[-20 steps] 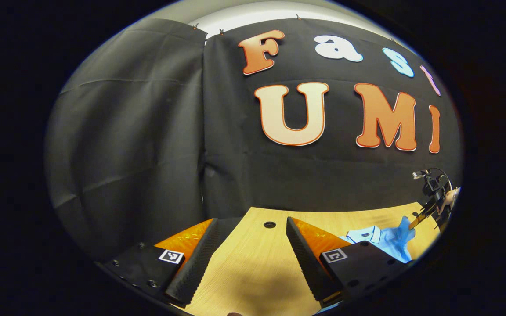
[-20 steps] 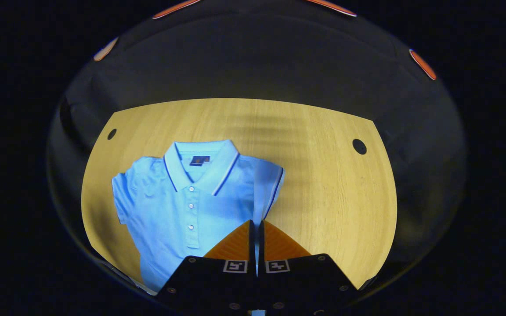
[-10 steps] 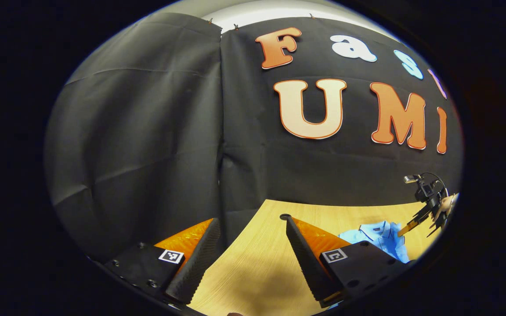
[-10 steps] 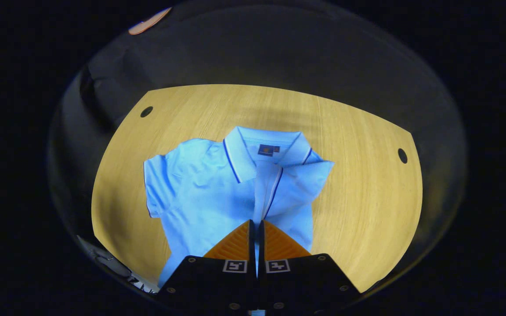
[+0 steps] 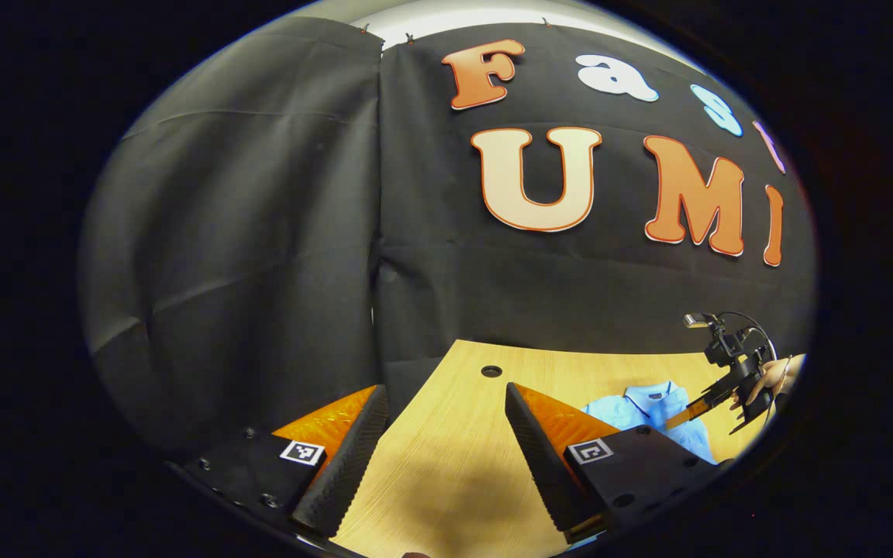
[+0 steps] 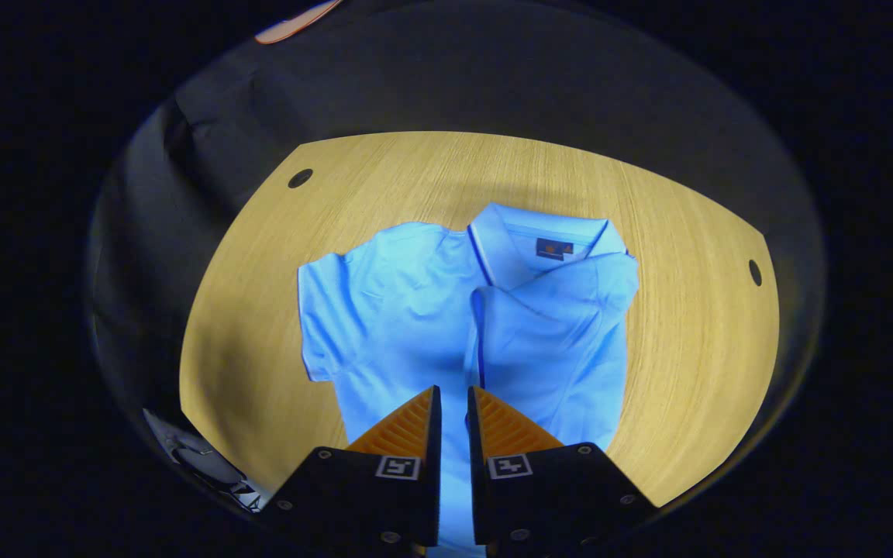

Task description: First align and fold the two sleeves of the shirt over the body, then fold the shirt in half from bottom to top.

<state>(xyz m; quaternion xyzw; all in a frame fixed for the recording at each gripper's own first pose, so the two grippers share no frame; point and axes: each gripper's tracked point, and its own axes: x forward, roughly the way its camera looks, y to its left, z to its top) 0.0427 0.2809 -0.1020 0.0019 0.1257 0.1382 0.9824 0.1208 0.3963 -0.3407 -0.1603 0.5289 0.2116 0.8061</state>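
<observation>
My right tongs (image 6: 452, 397) stand a narrow slit apart over the light blue short-sleeved polo shirt (image 6: 415, 310); whether cloth sits between them I cannot tell. My left tongs (image 5: 440, 422) gape wide, empty, over the pale wooden table (image 5: 446, 480), the shirt well off to their right. Ahead of the right tongs the shirt lies flat, one sleeve side folded over the body, the other sleeve (image 6: 322, 310) spread out. Judging: thin soft knit, light, limp, slides easily. Best pinched at the sleeve hem edge.
</observation>
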